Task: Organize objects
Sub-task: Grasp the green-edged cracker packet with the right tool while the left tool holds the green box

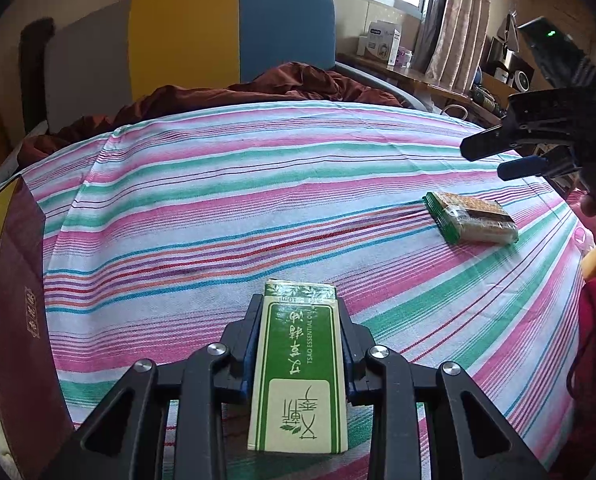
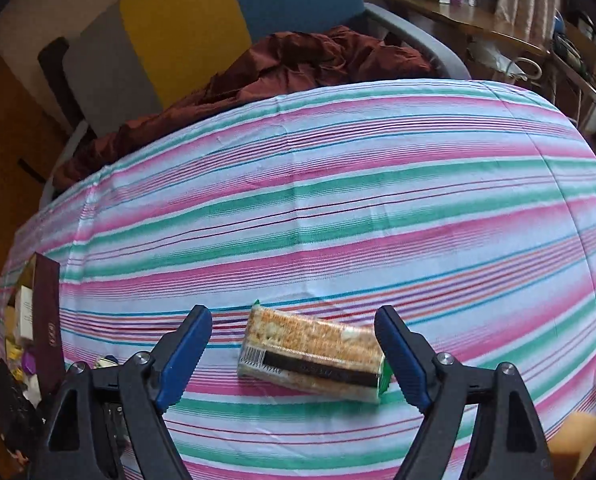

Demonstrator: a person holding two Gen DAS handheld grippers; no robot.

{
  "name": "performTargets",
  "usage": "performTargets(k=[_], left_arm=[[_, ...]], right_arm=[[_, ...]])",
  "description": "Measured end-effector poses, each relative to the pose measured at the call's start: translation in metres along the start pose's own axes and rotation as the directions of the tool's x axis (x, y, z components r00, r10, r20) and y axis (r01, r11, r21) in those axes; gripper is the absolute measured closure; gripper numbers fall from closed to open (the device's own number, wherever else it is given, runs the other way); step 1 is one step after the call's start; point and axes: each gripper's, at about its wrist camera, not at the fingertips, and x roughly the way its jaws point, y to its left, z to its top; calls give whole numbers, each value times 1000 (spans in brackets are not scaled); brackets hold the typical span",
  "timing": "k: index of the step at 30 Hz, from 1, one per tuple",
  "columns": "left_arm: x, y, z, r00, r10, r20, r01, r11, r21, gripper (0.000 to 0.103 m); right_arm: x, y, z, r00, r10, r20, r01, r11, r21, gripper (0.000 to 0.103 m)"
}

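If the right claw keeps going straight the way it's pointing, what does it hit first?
Most likely the cracker packet, which lies on the striped sheet between the open right claw fingers; depth is uncertain.

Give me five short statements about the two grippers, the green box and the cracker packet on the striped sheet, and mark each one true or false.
1. The left gripper is shut on the green box. True.
2. The right gripper is clamped on the cracker packet. False: its jaws stand open, with the packet lying between them on the striped sheet.
3. The cracker packet lies flat on the sheet. True.
4. The green box and the cracker packet are stacked on each other. False: they are well apart.
5. The dark red box stands at the right edge of the left wrist view. False: it stands at the left edge.
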Motion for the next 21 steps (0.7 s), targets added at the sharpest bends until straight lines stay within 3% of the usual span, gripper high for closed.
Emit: performTargets(k=[5, 8, 13, 16, 21], left_arm=[[0, 3, -1, 1000, -16, 5, 16, 1000, -13, 71], [0, 3, -1, 1000, -14, 8, 14, 1000, -11, 71], [0, 4, -1, 1000, -24, 12, 24, 1000, -19, 71], [-1, 5, -1, 999, -29, 12, 30, 999, -23, 71], [-1, 6, -1, 999, -38, 13, 39, 999, -30, 71]], right_arm=[[41, -14, 14, 995, -18, -99, 19, 1000, 14, 18], [51, -24, 6, 988, 46, -150, -34, 996, 87, 17], [40, -9, -21, 966, 165, -201, -155, 986, 65, 18], [39, 12, -35, 971, 111, -210, -119, 993, -26, 17], [47, 38, -45, 983, -42, -179, 14, 988, -154, 17]])
